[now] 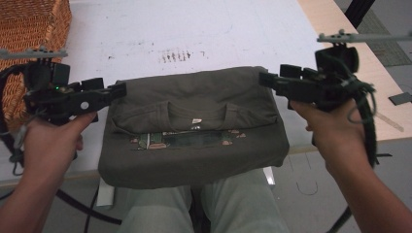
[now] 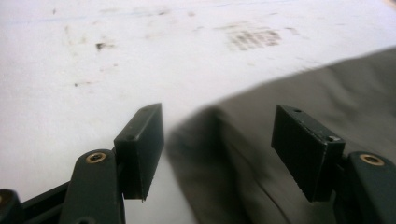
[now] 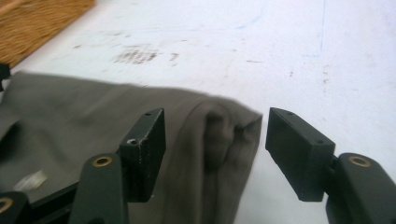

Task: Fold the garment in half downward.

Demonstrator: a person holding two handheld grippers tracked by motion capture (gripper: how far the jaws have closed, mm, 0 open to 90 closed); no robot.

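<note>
shirt (image 1: 194, 131): olive-grey soft knit, folded into a rough rectangle at the centre of the high view; collar with a small white label faces up, a strip of print runs below it; its lower edge hangs over the near table edge
fold: top flap lies doubled over, its corners rounded and thick, creases slack
table (image 1: 194, 34): flat white top, scuffed, with dark smudges at upper centre; pale wood edge at upper right
basket (image 1: 29, 29): orange-brown woven wicker, upper left of the frame
left gripper (image 1: 121, 90): black, boxy, held level in the left hand (image 1: 51, 141) at the left of the frame, tips at the shirt's upper left corner
left jaws: wide apart, flat black pads clear of the cloth; the corner of the fold lies between them, not pinched
right gripper (image 1: 265, 77): black, level, in the right hand (image 1: 335, 131) at the right of the frame, tips at the shirt's upper right corner
right jaws: wide, the rounded fold corner between the pads, untouched
</note>
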